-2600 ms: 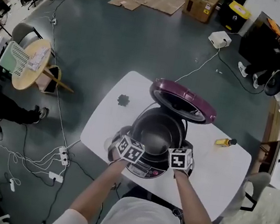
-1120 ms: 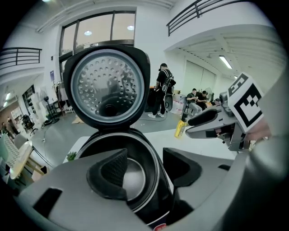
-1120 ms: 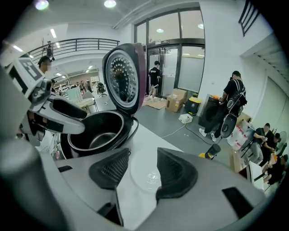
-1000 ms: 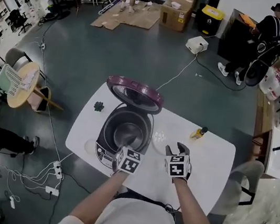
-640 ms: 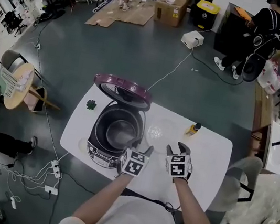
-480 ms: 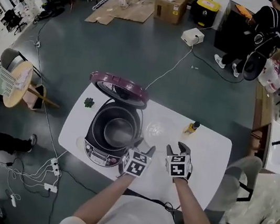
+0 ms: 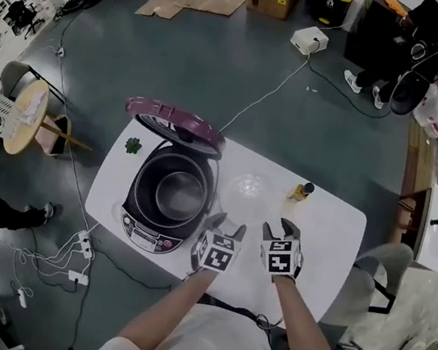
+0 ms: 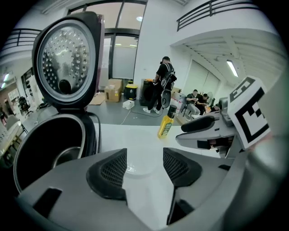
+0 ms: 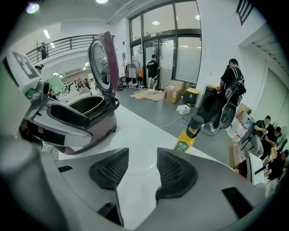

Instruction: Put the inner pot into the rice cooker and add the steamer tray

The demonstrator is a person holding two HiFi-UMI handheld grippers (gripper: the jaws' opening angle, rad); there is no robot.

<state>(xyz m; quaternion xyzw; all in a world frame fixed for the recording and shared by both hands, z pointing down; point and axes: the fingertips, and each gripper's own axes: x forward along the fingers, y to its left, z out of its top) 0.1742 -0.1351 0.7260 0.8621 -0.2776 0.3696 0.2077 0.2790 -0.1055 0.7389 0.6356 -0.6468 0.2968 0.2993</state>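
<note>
The rice cooker stands on the left of the white table with its purple lid raised. The metal inner pot sits inside it. A clear steamer tray lies on the table to the cooker's right. My left gripper is open and empty, just in front of the tray. In the left gripper view the steamer tray shows through the gap between the jaws. My right gripper is open and empty too, right of the left one, pointing toward a yellow bottle.
The yellow bottle stands right of the tray. A small green object lies at the table's far left corner. Cables and a power strip lie on the floor at left. A person stands at the far right.
Both grippers have left the cooker's rim and shifted right and down to the table in front of the clear tray. The inner pot stays in the cooker.
</note>
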